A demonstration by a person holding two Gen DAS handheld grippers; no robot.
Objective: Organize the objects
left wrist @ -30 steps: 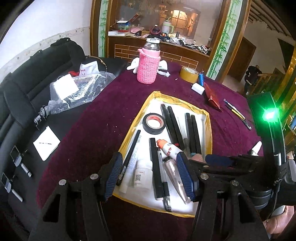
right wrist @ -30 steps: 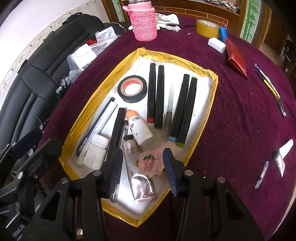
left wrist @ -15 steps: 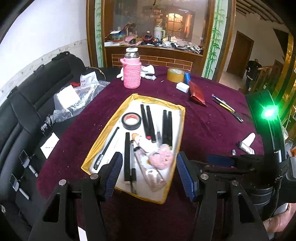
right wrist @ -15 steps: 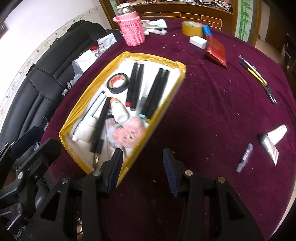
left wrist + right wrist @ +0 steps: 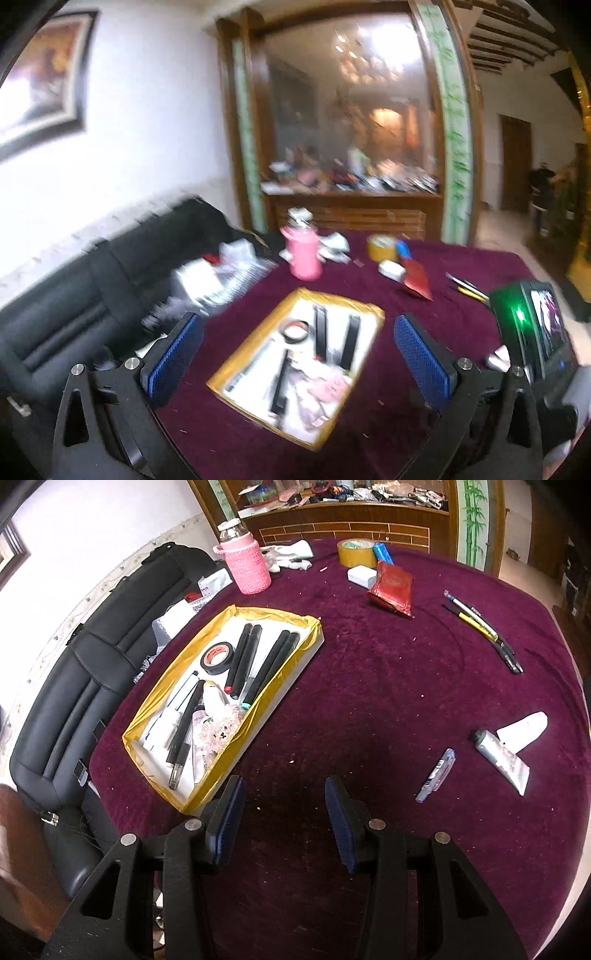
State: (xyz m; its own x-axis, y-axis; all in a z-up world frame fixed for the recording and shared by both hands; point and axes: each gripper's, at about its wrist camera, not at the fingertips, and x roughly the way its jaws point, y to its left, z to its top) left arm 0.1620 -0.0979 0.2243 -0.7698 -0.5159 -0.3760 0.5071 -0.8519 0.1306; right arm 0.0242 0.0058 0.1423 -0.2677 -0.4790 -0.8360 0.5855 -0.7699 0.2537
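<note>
1. Jaws of left gripper (image 5: 298, 361) spread wide, grasping nothing, raised above the near-left part of the table (image 5: 388, 672); view blurred.
2. Jaws of right gripper (image 5: 284, 814) likewise released, empty, over bare cloth at the near edge of the table.
3. Tray (image 5: 162, 698), yellow-rimmed, toward the left edge of the table, its near corner just left of the right gripper's left finger.
4. Inside the tray: black tape roll (image 5: 218, 658) near the far end, black markers (image 5: 245, 657) lying lengthwise beside it, pink fuzzy item (image 5: 219, 733) against the right wall near the near end.
5. Loose on the cloth toward the right edge: clear pen (image 5: 436, 775), silver tube (image 5: 500, 757), white tube (image 5: 524, 729) touching the silver one.
6. Farther back on the right: pens (image 5: 484, 629) lying together.
7. Along the far edge: pink bottle (image 5: 245, 563), yellow tape roll (image 5: 356, 552), red packet (image 5: 393, 587).
</note>
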